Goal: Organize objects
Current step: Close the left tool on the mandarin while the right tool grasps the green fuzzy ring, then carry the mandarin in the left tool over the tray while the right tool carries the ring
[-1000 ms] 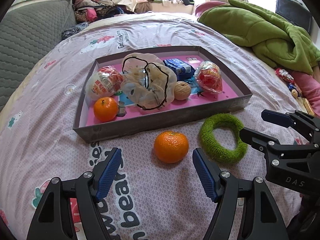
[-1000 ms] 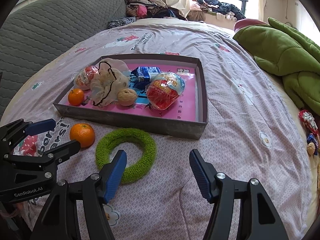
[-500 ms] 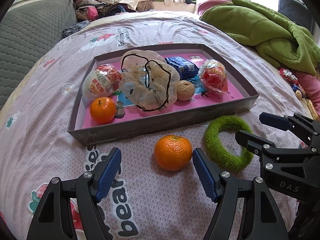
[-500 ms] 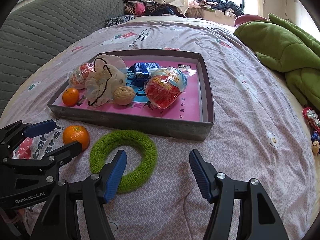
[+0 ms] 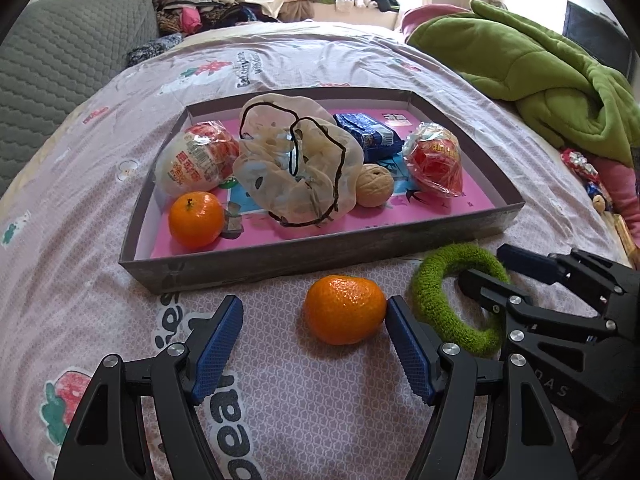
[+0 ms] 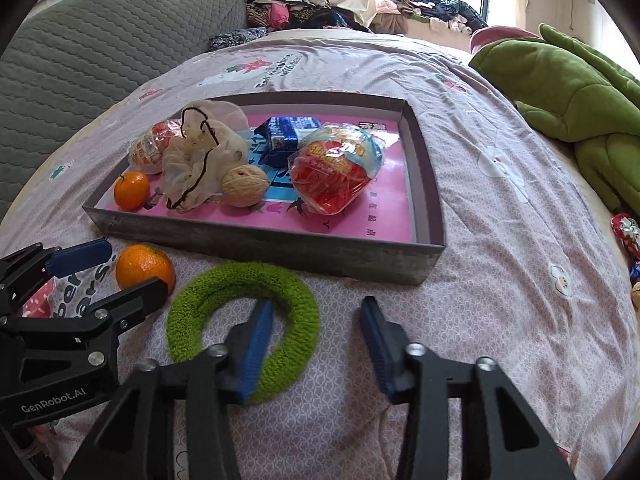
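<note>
Left gripper (image 5: 314, 342): jaws spread wide, low over the bedspread (image 5: 80, 280). A loose orange (image 5: 345, 309) lies between the blue pads, its right side touching or all but touching the right pad; the left pad stands well clear. Not pinched.

Right gripper (image 6: 316, 344): jaws closing, half spread. The left pad sits inside the hole of the green fuzzy ring (image 6: 244, 320), the right pad outside it, so the ring's right-hand band lies between them. Pads not yet pressing on it. The ring lies flat on the bedspread, just right of the loose orange and just in front of the tray.

Beyond both: shallow grey tray (image 5: 320, 252) with pink floor, resting on the bed. Contents, front left to back right: second orange (image 5: 196, 219), white-and-red snack packet (image 5: 196, 162), crumpled cream mesh bag (image 5: 296, 168) with black cord, walnut (image 5: 375, 185), blue packet (image 5: 368, 134), red-and-clear packet (image 5: 434, 160).

Farther off: green blanket (image 5: 540, 76) at right, grey quilted cushion (image 5: 60, 60) at left, heaped clothes (image 5: 200, 12) by the window.
</note>
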The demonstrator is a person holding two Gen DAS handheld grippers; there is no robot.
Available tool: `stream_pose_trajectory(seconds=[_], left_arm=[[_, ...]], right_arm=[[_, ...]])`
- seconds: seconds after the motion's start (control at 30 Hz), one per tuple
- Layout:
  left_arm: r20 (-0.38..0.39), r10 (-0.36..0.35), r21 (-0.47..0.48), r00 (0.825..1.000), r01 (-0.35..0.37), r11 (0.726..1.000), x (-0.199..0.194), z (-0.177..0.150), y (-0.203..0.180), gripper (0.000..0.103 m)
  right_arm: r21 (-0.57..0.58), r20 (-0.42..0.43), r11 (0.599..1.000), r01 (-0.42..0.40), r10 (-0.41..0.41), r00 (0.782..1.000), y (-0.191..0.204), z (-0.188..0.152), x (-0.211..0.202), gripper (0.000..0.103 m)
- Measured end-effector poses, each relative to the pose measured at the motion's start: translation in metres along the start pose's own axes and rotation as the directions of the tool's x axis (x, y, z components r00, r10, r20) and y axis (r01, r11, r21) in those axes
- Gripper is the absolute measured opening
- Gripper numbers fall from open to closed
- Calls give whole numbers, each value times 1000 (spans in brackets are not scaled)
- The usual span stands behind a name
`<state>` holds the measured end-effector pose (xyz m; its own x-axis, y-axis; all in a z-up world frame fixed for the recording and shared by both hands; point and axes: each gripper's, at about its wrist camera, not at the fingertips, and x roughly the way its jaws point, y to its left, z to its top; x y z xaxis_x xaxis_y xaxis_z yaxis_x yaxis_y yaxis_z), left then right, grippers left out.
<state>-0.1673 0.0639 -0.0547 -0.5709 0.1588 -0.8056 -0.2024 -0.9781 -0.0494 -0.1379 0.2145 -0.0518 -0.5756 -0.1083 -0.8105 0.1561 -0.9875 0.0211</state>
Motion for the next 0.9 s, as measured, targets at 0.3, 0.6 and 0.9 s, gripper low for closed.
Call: stream_pose_trajectory(seconds=[0.3,0.6,0.9], left_arm=[[-10,-60,12,998,61,998,4,-1,-8,41],[13,-39,16,999,39,999,-2,-1,-6,41],[93,-24,-1,995,24,1000,-39,16,5,41]], right_arm=[[-41,11,999,-12,13,1000,11,-2,2,23],[-29,52,999,-14,16,999,7,0,-9,15],[-24,170,1000,1,4,985,5,17,-52,14]])
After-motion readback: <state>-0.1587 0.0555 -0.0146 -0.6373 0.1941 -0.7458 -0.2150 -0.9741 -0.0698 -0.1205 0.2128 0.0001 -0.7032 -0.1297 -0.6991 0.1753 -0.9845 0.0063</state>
